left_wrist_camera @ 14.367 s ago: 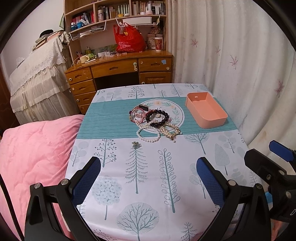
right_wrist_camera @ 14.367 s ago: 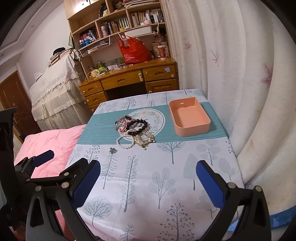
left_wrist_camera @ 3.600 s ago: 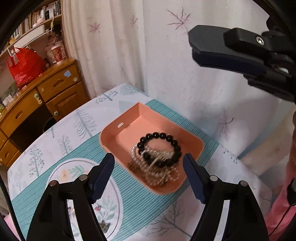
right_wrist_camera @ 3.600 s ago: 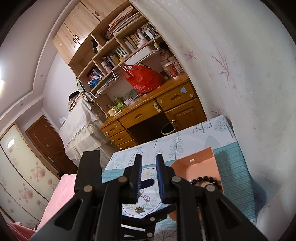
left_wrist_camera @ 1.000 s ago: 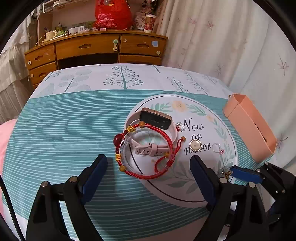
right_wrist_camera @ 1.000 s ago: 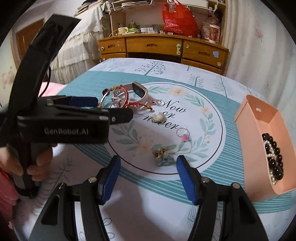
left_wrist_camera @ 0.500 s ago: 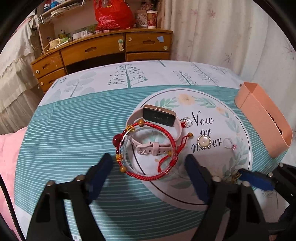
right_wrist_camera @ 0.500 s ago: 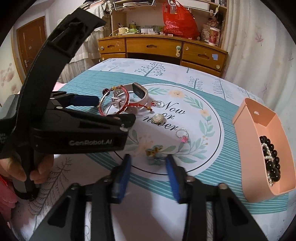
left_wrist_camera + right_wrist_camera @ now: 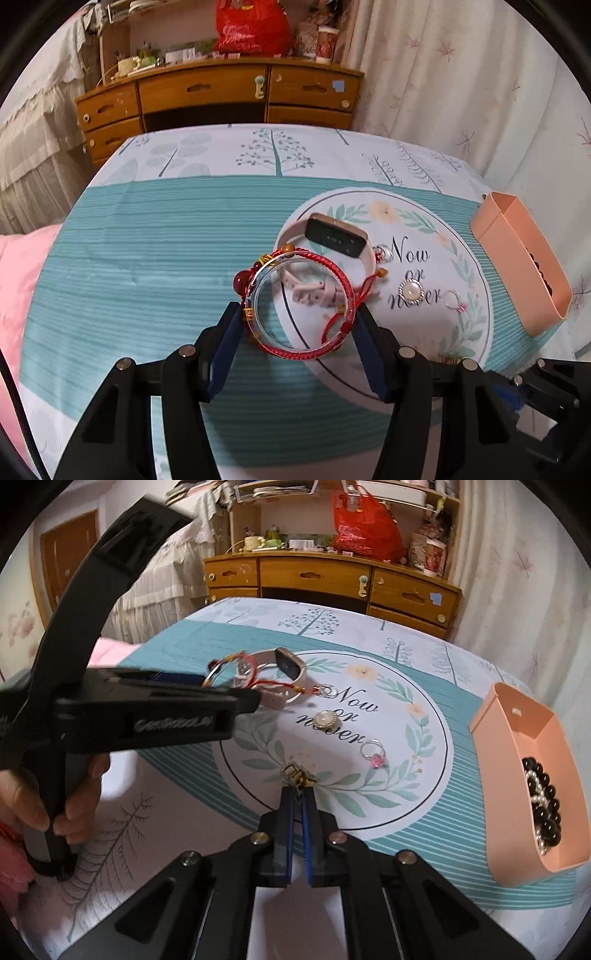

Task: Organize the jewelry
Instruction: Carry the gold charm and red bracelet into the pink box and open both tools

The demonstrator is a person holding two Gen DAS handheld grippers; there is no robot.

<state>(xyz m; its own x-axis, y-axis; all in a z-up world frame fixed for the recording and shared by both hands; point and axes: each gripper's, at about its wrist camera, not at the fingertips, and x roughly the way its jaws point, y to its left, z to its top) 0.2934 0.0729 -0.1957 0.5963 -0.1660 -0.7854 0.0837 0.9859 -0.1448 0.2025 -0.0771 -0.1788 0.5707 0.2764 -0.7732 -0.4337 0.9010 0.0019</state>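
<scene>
Only rightward, black beads (image 9: 546, 805) in tray (image 9: 517, 746)

Black frames, silver screws, blue-padded fingers (image 9: 225, 354) — bare-skinned hand (image 9: 55, 794).

A matt printed cloth (image 9: 177, 266) covers the table, its teal stripes faintly wrinkled. On it, a clear glossy bangle (image 9: 301, 306) lies with a red woven cord bracelet (image 9: 334, 271) strung with shiny dark-red beads, beside a watch (image 9: 334, 236) with a smooth pale rubbery strap and dark glass face. A pearly, metal-rimmed brooch (image 9: 325, 719) gleams. Right, a smooth matt peach plastic tray (image 9: 517, 746) holds polished black beads (image 9: 546, 805). Far off, the varnished wooden desk (image 9: 221, 92) shines.
</scene>
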